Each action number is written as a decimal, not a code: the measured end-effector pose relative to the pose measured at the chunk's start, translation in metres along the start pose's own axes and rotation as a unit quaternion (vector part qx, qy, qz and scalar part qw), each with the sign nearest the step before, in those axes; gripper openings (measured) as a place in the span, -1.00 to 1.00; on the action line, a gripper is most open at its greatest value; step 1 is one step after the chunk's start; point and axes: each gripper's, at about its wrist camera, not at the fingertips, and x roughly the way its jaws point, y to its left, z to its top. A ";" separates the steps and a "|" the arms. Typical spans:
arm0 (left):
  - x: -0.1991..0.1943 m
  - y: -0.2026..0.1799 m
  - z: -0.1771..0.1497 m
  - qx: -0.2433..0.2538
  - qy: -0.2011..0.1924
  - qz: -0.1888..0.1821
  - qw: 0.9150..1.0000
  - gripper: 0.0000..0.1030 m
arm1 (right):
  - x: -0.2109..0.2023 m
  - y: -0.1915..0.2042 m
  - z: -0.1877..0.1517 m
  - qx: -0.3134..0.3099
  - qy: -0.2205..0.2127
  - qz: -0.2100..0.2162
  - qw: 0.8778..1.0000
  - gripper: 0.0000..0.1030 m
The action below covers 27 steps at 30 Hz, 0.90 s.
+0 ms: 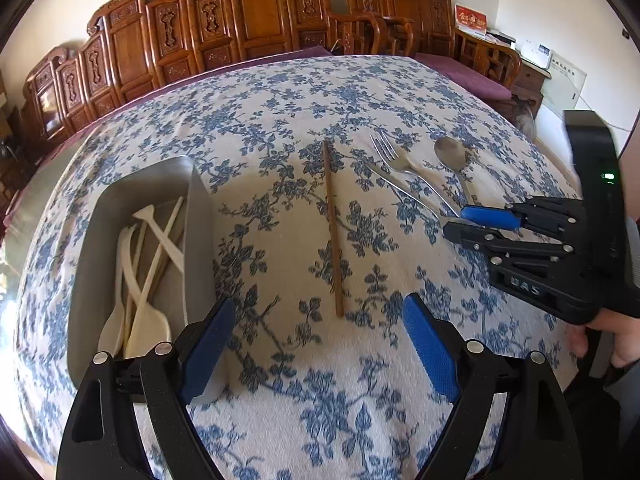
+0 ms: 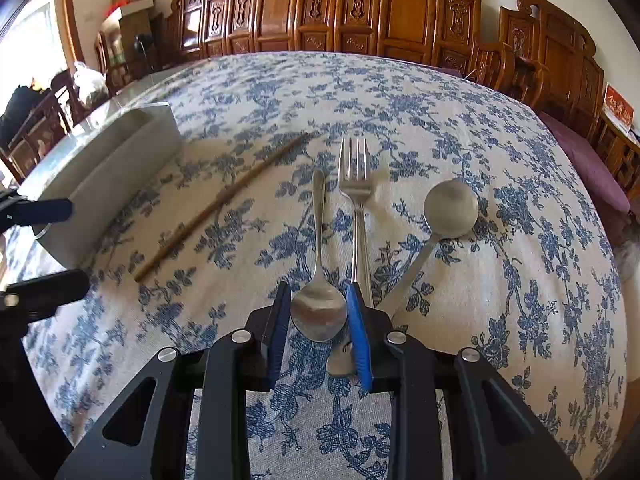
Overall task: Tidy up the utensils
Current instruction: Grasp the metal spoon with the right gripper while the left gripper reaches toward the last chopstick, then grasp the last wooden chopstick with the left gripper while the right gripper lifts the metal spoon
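A grey tray (image 1: 200, 208) holding several pale plastic utensils (image 1: 148, 276) sits at the left; it also shows in the right wrist view (image 2: 100, 184). A brown chopstick (image 1: 333, 228) (image 2: 224, 200) lies beside it. A metal fork (image 2: 356, 200) (image 1: 390, 156), a small metal spoon (image 2: 319, 308) and a round-bowled spoon (image 2: 451, 208) (image 1: 450, 154) lie on the flowered cloth. My right gripper (image 2: 319, 312) (image 1: 460, 222) has its jaws either side of the small spoon's bowl, about touching it. My left gripper (image 1: 318, 344) is open and empty above the cloth, near the chopstick's end.
The table carries a blue-flowered cloth (image 1: 320, 380). Carved wooden chairs (image 1: 256, 12) line the far side. A purple cushion (image 2: 592, 160) lies beyond the right edge. A hand (image 1: 616, 336) holds the right gripper.
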 end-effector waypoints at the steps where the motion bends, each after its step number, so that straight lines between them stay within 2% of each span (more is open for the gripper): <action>1: 0.004 0.000 0.003 -0.001 0.001 -0.001 1.000 0.59 | -0.003 -0.001 0.001 0.002 -0.004 0.001 1.000 -0.40; 3: 0.012 0.001 0.008 -0.005 0.004 -0.004 1.000 0.52 | -0.007 -0.002 0.003 0.007 -0.013 0.005 1.000 -0.40; 5: 0.021 0.002 0.013 -0.008 0.012 -0.008 1.000 0.28 | -0.012 -0.005 0.006 0.012 -0.022 0.006 1.000 -0.40; 12: 0.045 -0.002 0.029 -0.002 0.022 -0.012 1.000 -0.29 | -0.025 -0.011 0.014 0.023 -0.048 0.005 0.999 -0.40; 19: 0.067 -0.003 0.037 -0.007 0.038 -0.013 0.999 -0.49 | -0.033 -0.016 0.017 0.032 -0.070 0.005 0.997 -0.40; 21: 0.072 -0.002 0.038 -0.011 0.043 -0.013 0.999 -0.61 | -0.034 -0.016 0.019 0.033 -0.073 0.006 0.997 -0.40; 23: 0.074 -0.001 0.037 -0.013 0.044 -0.014 0.999 -0.90 | -0.034 -0.017 0.019 0.035 -0.074 0.007 0.997 -0.40; 27: 0.070 0.004 0.035 -0.017 0.039 -0.018 0.999 -0.92 | -0.034 -0.018 0.019 0.036 -0.076 0.006 0.996 -0.40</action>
